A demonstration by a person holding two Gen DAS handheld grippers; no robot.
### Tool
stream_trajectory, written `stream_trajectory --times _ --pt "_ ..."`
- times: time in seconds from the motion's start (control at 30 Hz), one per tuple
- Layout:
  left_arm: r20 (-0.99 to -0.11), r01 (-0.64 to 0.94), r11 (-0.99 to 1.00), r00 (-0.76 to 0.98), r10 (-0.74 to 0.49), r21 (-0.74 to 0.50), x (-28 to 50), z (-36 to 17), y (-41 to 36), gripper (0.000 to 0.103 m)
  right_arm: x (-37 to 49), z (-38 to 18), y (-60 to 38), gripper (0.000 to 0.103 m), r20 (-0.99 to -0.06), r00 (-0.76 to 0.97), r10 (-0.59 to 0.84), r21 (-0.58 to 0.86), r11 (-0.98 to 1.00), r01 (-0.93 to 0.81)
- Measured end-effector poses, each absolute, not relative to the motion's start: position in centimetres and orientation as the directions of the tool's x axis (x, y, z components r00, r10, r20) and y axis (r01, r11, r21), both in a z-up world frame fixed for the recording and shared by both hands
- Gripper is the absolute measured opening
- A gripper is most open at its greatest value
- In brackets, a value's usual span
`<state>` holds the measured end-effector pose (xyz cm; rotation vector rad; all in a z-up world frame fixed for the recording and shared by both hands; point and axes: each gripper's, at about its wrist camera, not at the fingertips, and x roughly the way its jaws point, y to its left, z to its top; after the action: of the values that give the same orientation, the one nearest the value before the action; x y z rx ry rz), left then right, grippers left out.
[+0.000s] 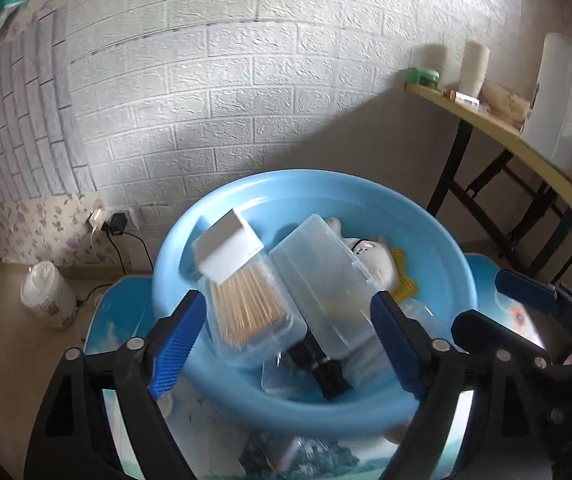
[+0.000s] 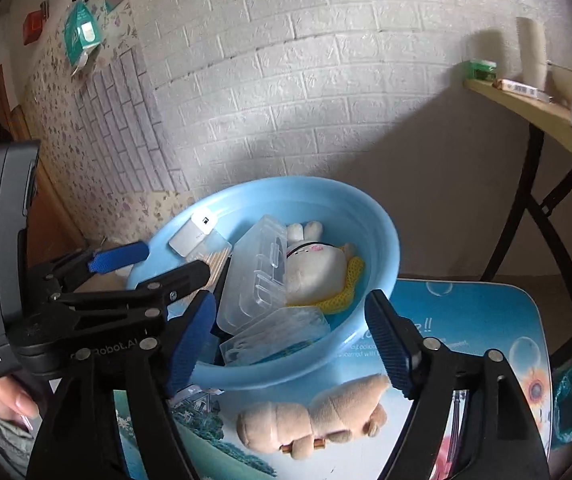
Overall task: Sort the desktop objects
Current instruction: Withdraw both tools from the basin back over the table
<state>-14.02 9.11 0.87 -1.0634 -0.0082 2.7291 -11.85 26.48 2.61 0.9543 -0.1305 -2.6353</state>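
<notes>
Two tools hover side by side over a blue basin that stands on a low counter with a printed sky-and-bubbles top, close to a white brick-pattern wall. The left tool stands wide, nothing pressed between its blue pads, aimed down into the basin; the right tool also stands wide and holds nothing, its fingers straddling the basin's near rim. In the basin lie one clear box of toothpicks with a white lid, two clear plastic cases, the larger one leaning across the middle and a flatter one below it, one white plush rabbit on a yellow knitted cloth, and one black cylinder wedged under the large case. Outside the basin, one tan plush toy lies on the counter just beside the near rim, between the right tool's fingers. A fingertip of the person's left hand shows beneath the left tool's grip. Further off, a folding table to the right carries cups and boxes, one white canister stands on the floor at left, and two plugs sit in a wall socket.
</notes>
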Motion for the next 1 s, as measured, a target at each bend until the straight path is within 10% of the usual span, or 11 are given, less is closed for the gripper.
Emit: stream_trajectory --times 0.3,1.0 --pt "-0.656 -0.15 -0.98 -0.728 0.199 -0.131 -9.6 0.1 7.5 0.103 -8.5 2.7 26.4 0.094 -0.589 -0.724 -0.359 0.209 -0.933 0.293" --pt "-0.662 -0.169 -0.984 -0.732 0.159 -0.05 -3.7 -3.9 7.4 0.103 -1.8 -0.7 28.2 0.102 -0.6 -0.767 -0.227 0.083 -0.972 0.222"
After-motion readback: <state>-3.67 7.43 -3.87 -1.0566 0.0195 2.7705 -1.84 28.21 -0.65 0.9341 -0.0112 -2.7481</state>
